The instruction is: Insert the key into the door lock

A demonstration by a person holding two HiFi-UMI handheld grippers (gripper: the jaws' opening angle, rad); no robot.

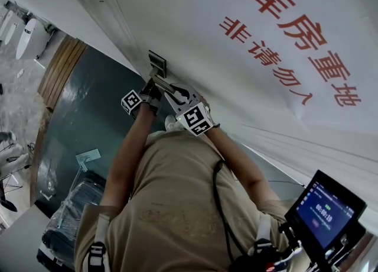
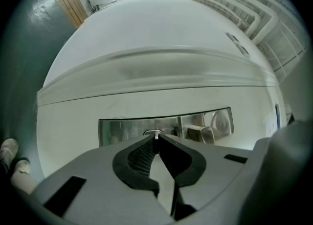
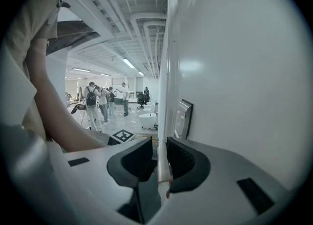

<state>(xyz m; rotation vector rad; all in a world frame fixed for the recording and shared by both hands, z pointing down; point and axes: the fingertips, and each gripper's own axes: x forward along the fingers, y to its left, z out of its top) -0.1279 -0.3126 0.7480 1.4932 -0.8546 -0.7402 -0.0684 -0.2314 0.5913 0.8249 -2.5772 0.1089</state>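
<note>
My left gripper point(image 2: 155, 143) is shut on a thin metal key point(image 2: 156, 136). The key's tip is at the keyhole point(image 2: 152, 132) in the steel lock plate point(image 2: 122, 131) on the white door point(image 2: 161, 38). In the head view the left gripper point(image 1: 151, 89) is just below that plate point(image 1: 156, 62). My right gripper point(image 3: 162, 149) holds a pale bar between its jaws. In the head view the right gripper point(image 1: 177, 97) sits on the door handle's lever point(image 1: 165, 83). The lock plate point(image 3: 183, 119) stands ahead of it on the door.
The door carries a white sign with red characters point(image 1: 295, 34). Several people point(image 3: 105, 101) and a white tub point(image 3: 146, 120) are far down the hall. A screen point(image 1: 328, 209) hangs at my right side, bags point(image 1: 71, 211) lie on the dark floor, and shoes point(image 2: 10, 151) show below.
</note>
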